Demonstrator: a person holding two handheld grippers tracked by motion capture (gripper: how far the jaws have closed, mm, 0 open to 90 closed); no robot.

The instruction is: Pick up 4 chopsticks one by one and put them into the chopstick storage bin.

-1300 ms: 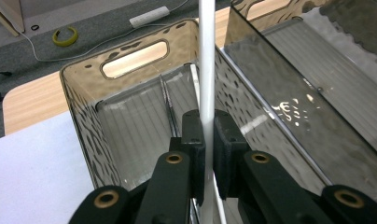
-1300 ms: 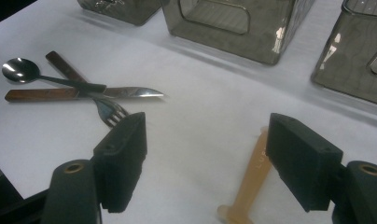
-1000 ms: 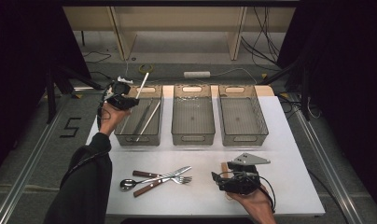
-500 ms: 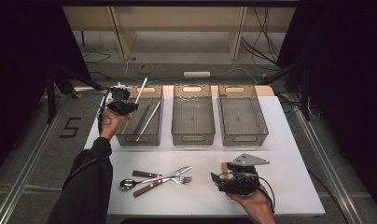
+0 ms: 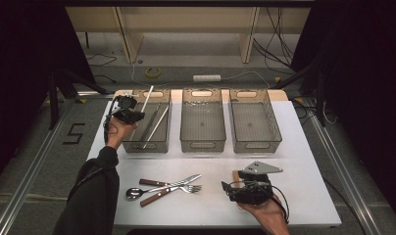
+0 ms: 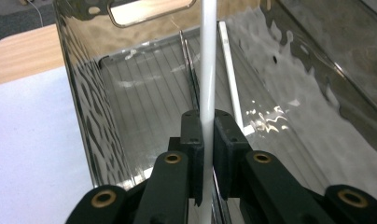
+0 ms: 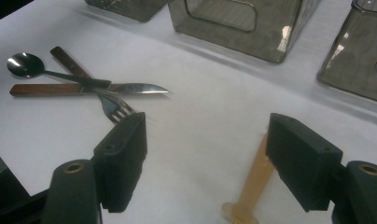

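over the leftmost of 3 clear bins, the left gripper (image 5: 136, 115) hangs at the bin's left wall, its 2 black jaws clamped on a white chopstick (image 5: 147, 99). from the high view the stick rises out of the grip and slants up and to the right, over the left bin (image 5: 140, 146), toward its far end. the left gripper view looks straight along the jaws: the white chopstick (image 6: 208, 70) runs up between the pads, pinched tight, with the bin's rippled wall (image 6: 84, 116) just to the left and its ribbed floor below. 2 more sticks already lie in that bin: a white one (image 6: 229, 74) along the floor to the right of the held stick, and a thin metal pair (image 6: 190, 70) just left of it.

the middle bin (image 5: 203, 145) and the right bin (image 5: 255, 145) stand side by side to the right, well apart from the held stick.

near the front edge of the white table (image 5: 304, 161), the right gripper (image 5: 228, 188) rests low in the person's hand, jaws wide apart and holding nothing. in the right gripper view a pale wooden utensil (image 7: 252, 191) lies on the table between the jaws, nearer the right one. farther left, a spoon (image 7: 25, 65), a wooden-handled knife (image 7: 84, 88) and a fork (image 7: 113, 108) lie crossed in a small heap.
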